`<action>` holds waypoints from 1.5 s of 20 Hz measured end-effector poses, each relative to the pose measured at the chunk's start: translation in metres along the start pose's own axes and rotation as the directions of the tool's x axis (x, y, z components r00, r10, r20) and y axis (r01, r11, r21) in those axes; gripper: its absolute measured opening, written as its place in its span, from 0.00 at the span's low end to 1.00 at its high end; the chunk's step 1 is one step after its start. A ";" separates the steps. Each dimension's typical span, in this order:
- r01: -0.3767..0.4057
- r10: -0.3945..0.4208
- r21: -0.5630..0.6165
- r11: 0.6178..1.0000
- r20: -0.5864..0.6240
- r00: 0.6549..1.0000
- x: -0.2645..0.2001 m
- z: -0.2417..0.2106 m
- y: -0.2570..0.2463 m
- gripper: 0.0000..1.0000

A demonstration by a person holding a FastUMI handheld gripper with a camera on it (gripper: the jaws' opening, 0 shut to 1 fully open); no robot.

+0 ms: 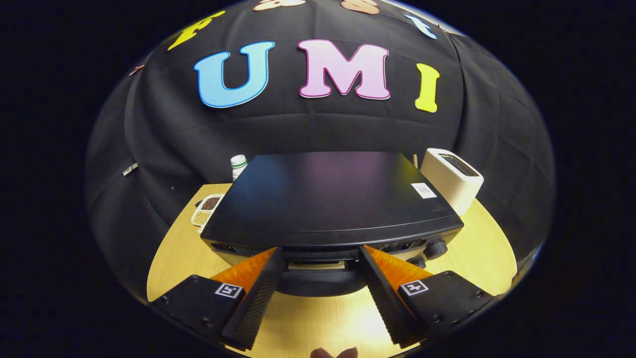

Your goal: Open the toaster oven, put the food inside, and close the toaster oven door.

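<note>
Black toaster oven (330, 199), door hidden below top edge, tool (322, 256) spread wide

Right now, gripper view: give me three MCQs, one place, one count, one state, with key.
1. Where does the white toaster stand?
A. on the oven's top
B. beside the toaster oven's knob end
C. between the fingers

2. How many sections with contents does the small tray show?
A. two
B. four
C. six

3. How do the hand-held gripper's fingers stand?
A. shut on a knob
B. shut on the bottle
C. open, tips at the oven's front top edge

Key: 1 B, it sits on the table by that end. 2 A, one dark fill, one pale. 3 C, a wide gap separates them.
</note>
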State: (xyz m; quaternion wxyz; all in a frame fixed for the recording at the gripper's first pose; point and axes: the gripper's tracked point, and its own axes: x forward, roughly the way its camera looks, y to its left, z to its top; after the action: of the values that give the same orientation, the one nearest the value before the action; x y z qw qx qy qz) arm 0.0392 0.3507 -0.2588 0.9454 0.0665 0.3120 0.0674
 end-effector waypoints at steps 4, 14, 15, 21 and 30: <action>0.004 -0.003 0.010 1.000 -0.016 1.000 -0.019 -0.019 -0.001 0.99; 0.008 -0.013 -0.036 0.999 -0.133 0.991 -0.053 -0.096 -0.006 0.99; 0.005 -0.010 -0.033 0.999 -0.158 0.987 -0.054 -0.109 -0.008 0.98; -0.028 0.015 -0.040 0.999 -0.309 0.951 -0.051 -0.173 -0.015 0.98; -0.169 0.181 0.064 0.984 -0.318 0.931 -0.087 -0.150 -0.013 0.98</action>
State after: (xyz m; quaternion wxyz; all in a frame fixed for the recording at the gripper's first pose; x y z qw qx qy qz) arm -0.1189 0.3359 -0.3299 0.8705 0.0987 0.4563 0.1556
